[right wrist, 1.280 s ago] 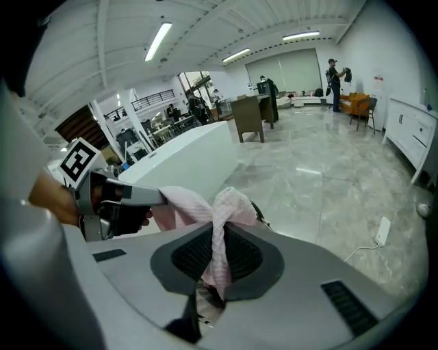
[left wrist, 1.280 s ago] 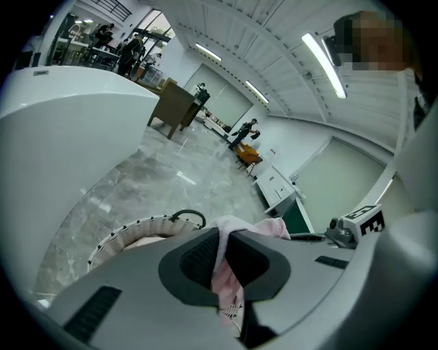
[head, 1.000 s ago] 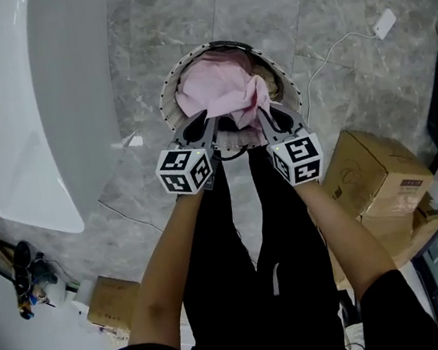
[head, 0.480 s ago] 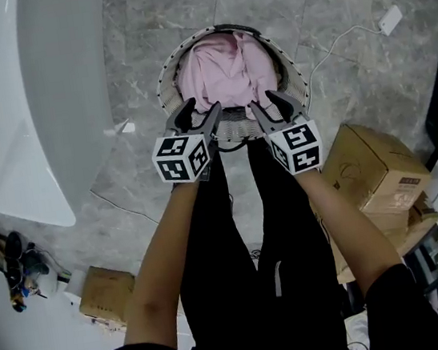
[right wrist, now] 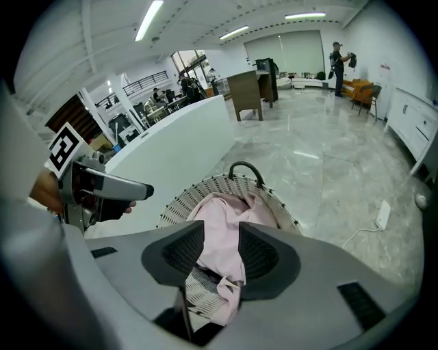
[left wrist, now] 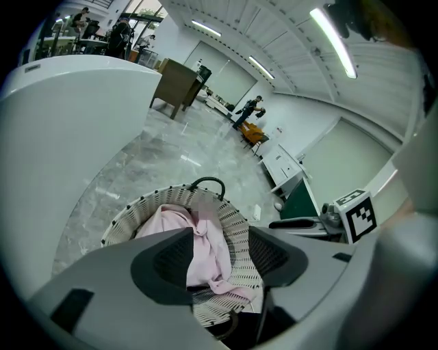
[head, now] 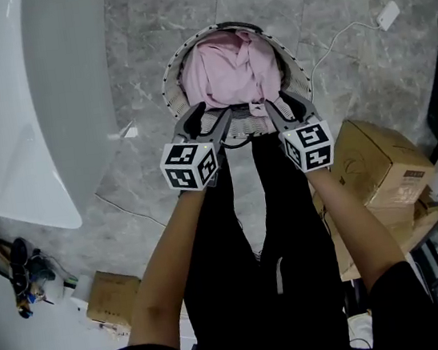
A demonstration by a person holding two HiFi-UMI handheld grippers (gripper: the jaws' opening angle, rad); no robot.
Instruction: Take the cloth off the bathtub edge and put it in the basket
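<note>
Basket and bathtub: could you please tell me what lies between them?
In the head view, grey marble floor, bare except for one small white patch, separates the bathtub from the basket.

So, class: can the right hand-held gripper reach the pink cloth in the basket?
Probably yes: the right hand-held gripper hangs over the basket, jaws just opened, with the pink cloth showing between them and nothing in the way.

No words, numbers or brand names can be read anywhere. The cardboard box (head: pixel 378 157) carries a pale printed label and a faint round mark, both too small to make out. The cubes on the left gripper (head: pixel 209 116) and the right gripper (head: pixel 282 105) bear only black-and-white square patterns, no letters or digits.
</note>
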